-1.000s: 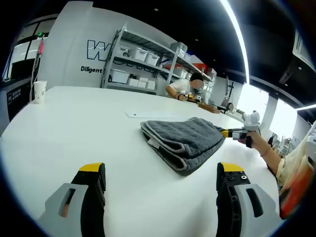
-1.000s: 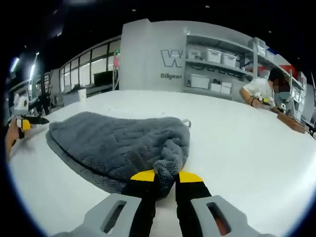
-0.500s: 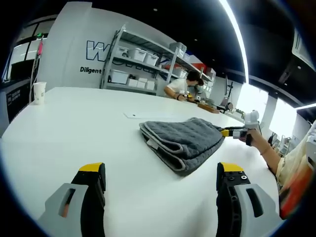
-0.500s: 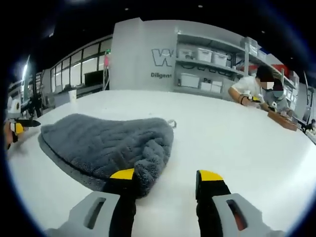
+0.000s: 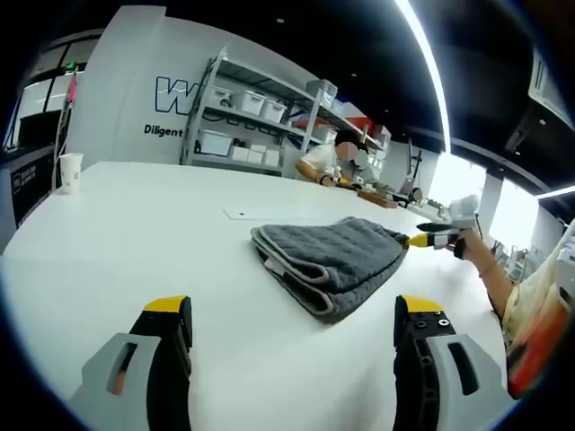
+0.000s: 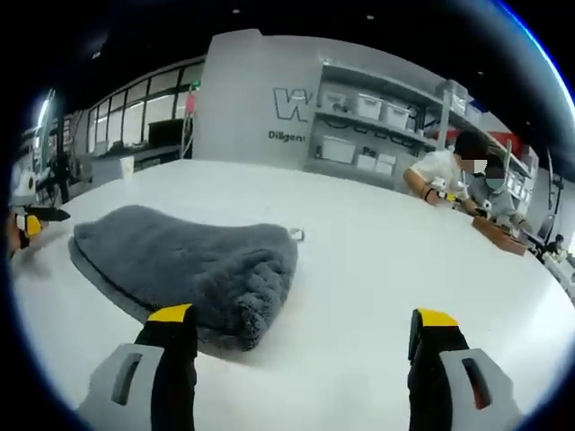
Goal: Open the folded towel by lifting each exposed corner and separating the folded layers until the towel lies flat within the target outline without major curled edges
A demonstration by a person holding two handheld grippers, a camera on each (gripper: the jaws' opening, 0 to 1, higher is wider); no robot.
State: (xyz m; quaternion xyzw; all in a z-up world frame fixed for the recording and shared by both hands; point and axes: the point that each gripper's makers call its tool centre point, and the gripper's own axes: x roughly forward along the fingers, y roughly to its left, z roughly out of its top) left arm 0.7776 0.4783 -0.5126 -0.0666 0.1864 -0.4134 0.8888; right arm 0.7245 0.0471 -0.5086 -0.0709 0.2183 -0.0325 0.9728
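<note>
A folded grey towel [image 5: 330, 258] lies on the white table [image 5: 135, 233], its layered folded edge facing my left gripper [image 5: 292, 328]. That gripper is open and hovers well short of the towel. In the right gripper view the same towel [image 6: 184, 265] lies left of centre, a small hanging loop [image 6: 295, 235] at its far edge. My right gripper [image 6: 304, 334] is open, its left jaw close by the towel's near corner, nothing between the jaws. In the left gripper view the right gripper [image 5: 431, 235] reaches in from the right, held by a hand just past the towel.
A paper cup [image 5: 69, 168] stands at the table's far left. Shelving with white bins [image 5: 260, 108] lines the back wall. A person [image 6: 449, 171] sits at the far side of the table. A thin flat sheet [image 5: 247, 214] lies beyond the towel.
My right gripper went from shut on the towel's near corner to wide open, letting the corner drop, and has drawn back slightly. The left gripper has stayed put.
</note>
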